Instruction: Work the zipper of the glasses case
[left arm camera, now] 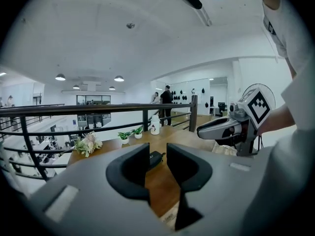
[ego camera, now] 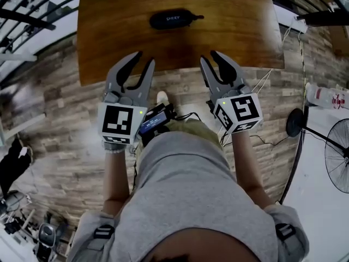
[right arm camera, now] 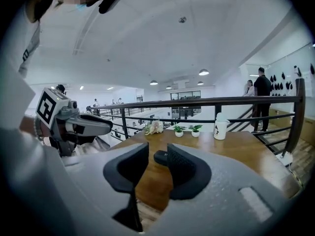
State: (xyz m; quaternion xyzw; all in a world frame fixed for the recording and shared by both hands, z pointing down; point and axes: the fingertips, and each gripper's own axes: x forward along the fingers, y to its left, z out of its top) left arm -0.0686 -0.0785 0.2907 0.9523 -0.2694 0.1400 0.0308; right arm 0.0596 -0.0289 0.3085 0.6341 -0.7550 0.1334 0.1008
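Note:
The black glasses case (ego camera: 172,19) lies flat on the brown wooden table (ego camera: 109,31), near its far middle. Both grippers hang side by side over the floor at the table's near edge, well short of the case. My left gripper (ego camera: 144,59) is open, with nothing between its jaws. So is my right gripper (ego camera: 209,57). In the left gripper view the case (left arm camera: 155,158) shows far off through the gap of the left gripper (left arm camera: 156,149). In the right gripper view the case (right arm camera: 160,156) also lies beyond the right gripper (right arm camera: 157,151), partly hidden by its right jaw.
At the table's far side stand a flower bunch (left arm camera: 87,144), small potted plants (left arm camera: 130,134) and a white bottle (left arm camera: 155,124), with a black railing (right arm camera: 197,104) behind. On the floor to the right are a fan (ego camera: 338,154), a bottle (ego camera: 327,96) and cables. People stand far back (right arm camera: 261,90).

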